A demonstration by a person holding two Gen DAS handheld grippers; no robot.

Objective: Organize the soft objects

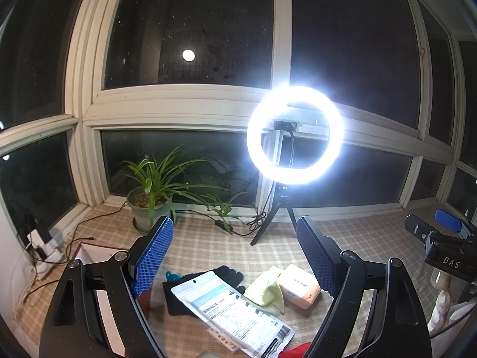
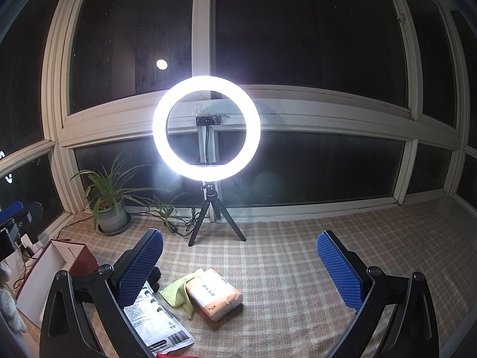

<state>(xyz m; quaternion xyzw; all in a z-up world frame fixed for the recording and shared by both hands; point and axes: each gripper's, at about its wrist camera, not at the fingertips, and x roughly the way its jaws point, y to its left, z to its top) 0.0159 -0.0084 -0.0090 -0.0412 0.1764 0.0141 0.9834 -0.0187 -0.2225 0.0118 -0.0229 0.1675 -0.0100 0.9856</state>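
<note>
In the left wrist view, the left gripper (image 1: 235, 256) is seen with its jaws spread wide and empty above the checked tabletop (image 1: 208, 238). Beneath it a printed plastic packet (image 1: 229, 310) is laid over a black glove (image 1: 208, 280), with a yellow-green cloth (image 1: 266, 291) touching a pale orange tissue pack (image 1: 299, 288). In the right wrist view, the right gripper (image 2: 240, 268) is likewise held wide apart, gripping nothing; the tissue pack (image 2: 213, 294) lies between its jaws, and an open white box (image 2: 47, 271) is seen at the left.
</note>
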